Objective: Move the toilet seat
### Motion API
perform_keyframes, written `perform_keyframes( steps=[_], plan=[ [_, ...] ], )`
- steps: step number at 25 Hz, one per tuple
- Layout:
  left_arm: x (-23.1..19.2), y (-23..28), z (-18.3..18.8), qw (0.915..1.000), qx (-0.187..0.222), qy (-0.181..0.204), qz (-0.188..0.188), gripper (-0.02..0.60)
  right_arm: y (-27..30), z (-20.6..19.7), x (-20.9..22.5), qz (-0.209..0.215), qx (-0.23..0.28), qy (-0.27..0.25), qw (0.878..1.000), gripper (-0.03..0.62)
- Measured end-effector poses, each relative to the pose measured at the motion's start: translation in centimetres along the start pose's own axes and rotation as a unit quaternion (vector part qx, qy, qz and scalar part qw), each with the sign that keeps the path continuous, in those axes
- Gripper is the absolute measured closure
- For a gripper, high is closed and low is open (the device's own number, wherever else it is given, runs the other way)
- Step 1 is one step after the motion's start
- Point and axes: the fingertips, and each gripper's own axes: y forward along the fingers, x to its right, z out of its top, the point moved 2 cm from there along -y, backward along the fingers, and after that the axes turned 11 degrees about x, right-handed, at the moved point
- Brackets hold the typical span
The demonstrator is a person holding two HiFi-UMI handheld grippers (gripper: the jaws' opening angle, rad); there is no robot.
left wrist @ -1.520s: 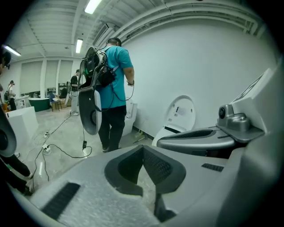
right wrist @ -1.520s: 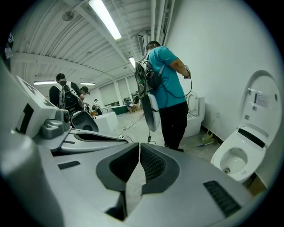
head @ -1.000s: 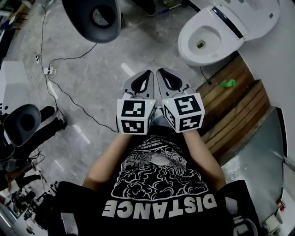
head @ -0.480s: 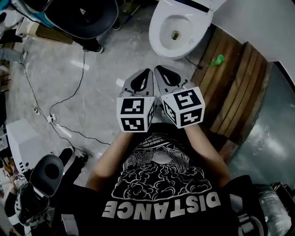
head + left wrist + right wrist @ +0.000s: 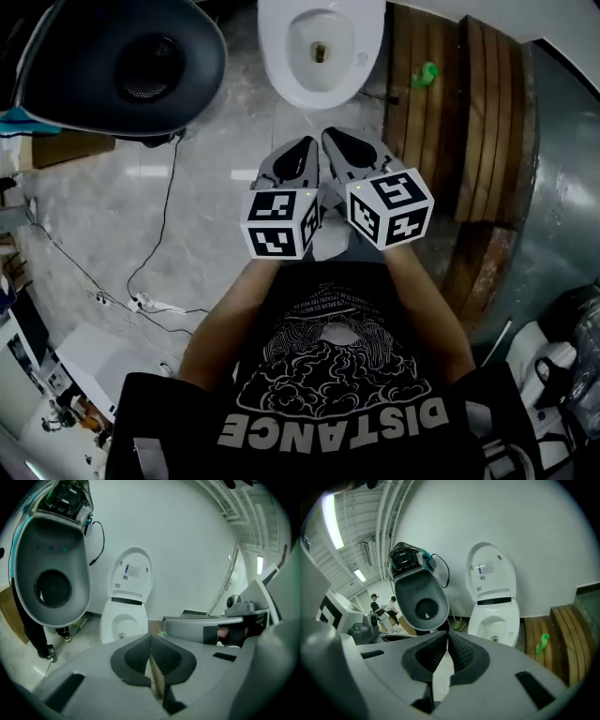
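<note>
Hand-held gripper left [image 5: 305,147] and hand-held gripper right [image 5: 330,137] are held side by side in front of the person's chest, both pointed toward the white toilet [image 5: 279,58]. In each gripper view the jaws are seen clenched together with nothing between the pads, so neither is grasping anything. Both are well apart from the toilet, and no contact with it has been made.

The task is judged not yet begun: the approach and the grasp of the toilet seat are all left to do. The toilet stands against the white wall ahead, and its lid [image 5: 492,569] is raised upright against that wall. Whether the seat ring is up with the lid or lies flat on the rim cannot be told from these views.

The toilet bowl [image 5: 505,634] is uncovered; only the dark drain opening is seen at its bottom, and no loose thing is seen inside. Whether water stands in it cannot be made out.

A wooden slatted platform [image 5: 469,122] lies just beside the toilet, and a green bottle [image 5: 425,74] is lying on it. A large grey oval shell [image 5: 66,66] with a dark round opening is seen on the other side of the toilet.
</note>
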Motion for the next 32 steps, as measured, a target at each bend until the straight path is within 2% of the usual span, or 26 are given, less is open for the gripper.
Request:
perform_keyframes(
  steps=[4, 7, 11, 16, 24, 27, 32],
  plan=[
    [-2.5, 2.3, -1.0, 0.9986, -0.014, -0.026, -0.045, 0.569, 2.1, -1.4, 1.9, -0.054, 0.02, 0.067, 0.996, 0.573],
    [-4.0, 4.2, -2.1, 0.9959, -0.022, -0.057, -0.067, 0.568, 3.6, -3.0, 3.2, -0.076, 0.034, 0.127, 0.988, 0.574],
    [-5.6, 6.3, -4.1, 0.9904, -0.047, -0.097, -0.087, 0.568, 5.4, -5.5, 4.8, -0.106, 0.042, 0.184, 0.976, 0.573],
    [-7.7, 9.2, -6.3, 0.9825, -0.056, -0.148, -0.098, 0.568, 7.2, -8.4, 7.1, -0.131, 0.064, 0.253, 0.956, 0.572],
    [-10.8, 12.8, -10.0, 0.9732, -0.049, -0.201, -0.101, 0.568, 10.1, -12.7, 10.2, -0.133, 0.083, 0.317, 0.935, 0.572],
    [-11.8, 13.6, -11.7, 0.9689, -0.046, -0.223, -0.096, 0.568, 11.1, -14.3, 10.8, -0.129, 0.081, 0.328, 0.932, 0.572],
    [-13.2, 15.4, -14.5, 0.9672, -0.028, -0.237, -0.085, 0.568, 12.5, -17.1, 12.6, -0.124, 0.085, 0.347, 0.926, 0.572]
  ],
)
